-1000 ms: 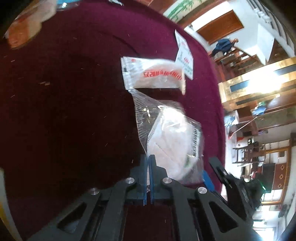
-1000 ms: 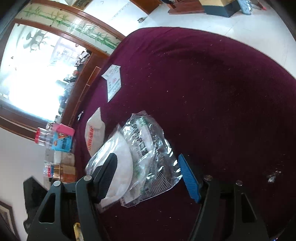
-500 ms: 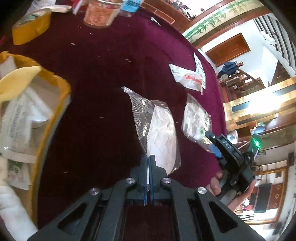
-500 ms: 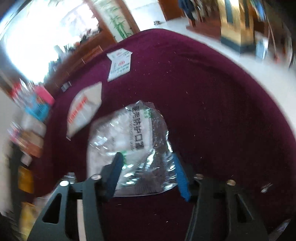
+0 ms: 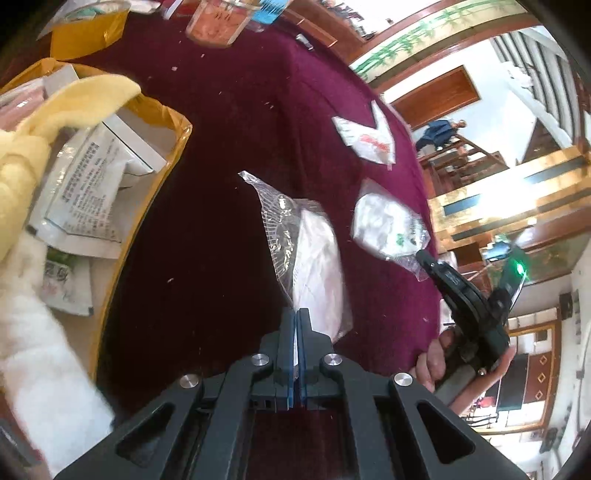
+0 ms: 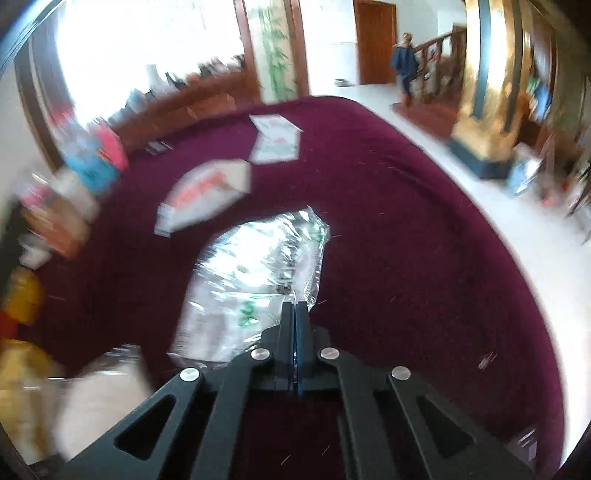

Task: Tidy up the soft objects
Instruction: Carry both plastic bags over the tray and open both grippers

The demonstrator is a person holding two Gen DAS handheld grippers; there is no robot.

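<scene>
My left gripper is shut on the edge of a clear bag with a white mask and holds it above the maroon tablecloth. My right gripper is shut on a second clear mask bag with green print; that bag also shows in the left wrist view, with the right gripper at its lower corner. A yellow tray at the left holds several packets, a yellow cloth and a white fluffy item.
A white packet with red print and a paper leaflet lie farther out on the cloth. Jars and boxes stand at the table's far edge. The right wrist view is blurred.
My left gripper has carried its mask bag left toward the yellow tray. My right gripper has shut on the second mask bag and lifted it.
</scene>
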